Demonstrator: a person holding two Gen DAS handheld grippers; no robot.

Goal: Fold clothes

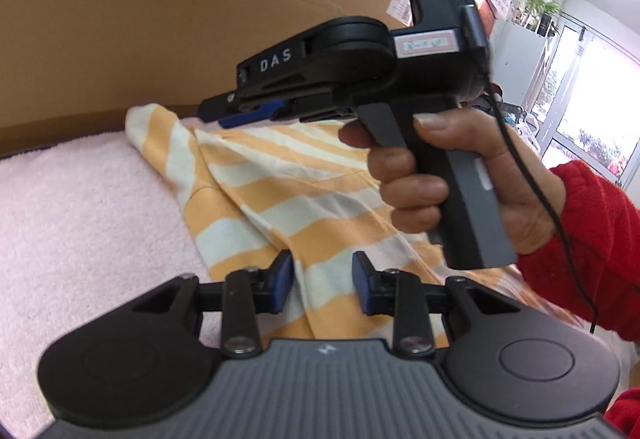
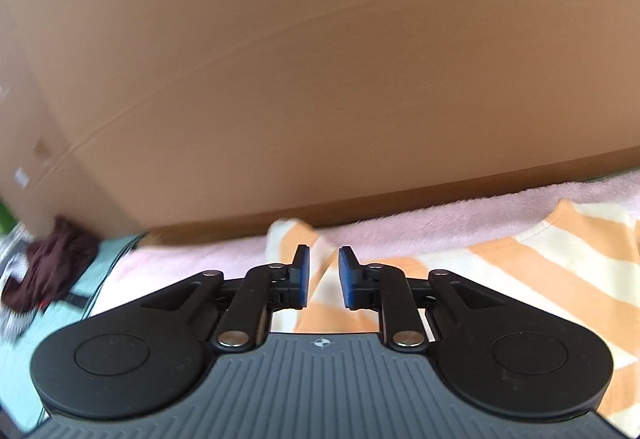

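Observation:
An orange-and-white striped shirt [image 1: 280, 191] lies crumpled on a pink fleece blanket [image 1: 80, 199]. My left gripper [image 1: 323, 279] hovers low over the shirt's near part, open, its blue pads [image 1: 285, 279] apart with only cloth showing below the gap. A hand [image 1: 420, 175] in a red sleeve holds my right gripper [image 1: 224, 115] side-on above the shirt's far edge. In the right wrist view the right gripper [image 2: 324, 275] is open by a narrow gap over a striped fold of the shirt [image 2: 520, 271], with nothing pinched between the pads.
A tall cardboard box [image 2: 320, 79] stands right behind the blanket [image 2: 400, 227] and fills the background. A dark bundle of clothing [image 2: 56, 259] lies on a teal surface [image 2: 24, 359] to the left. A bright window [image 1: 592, 99] and shelves are at the right.

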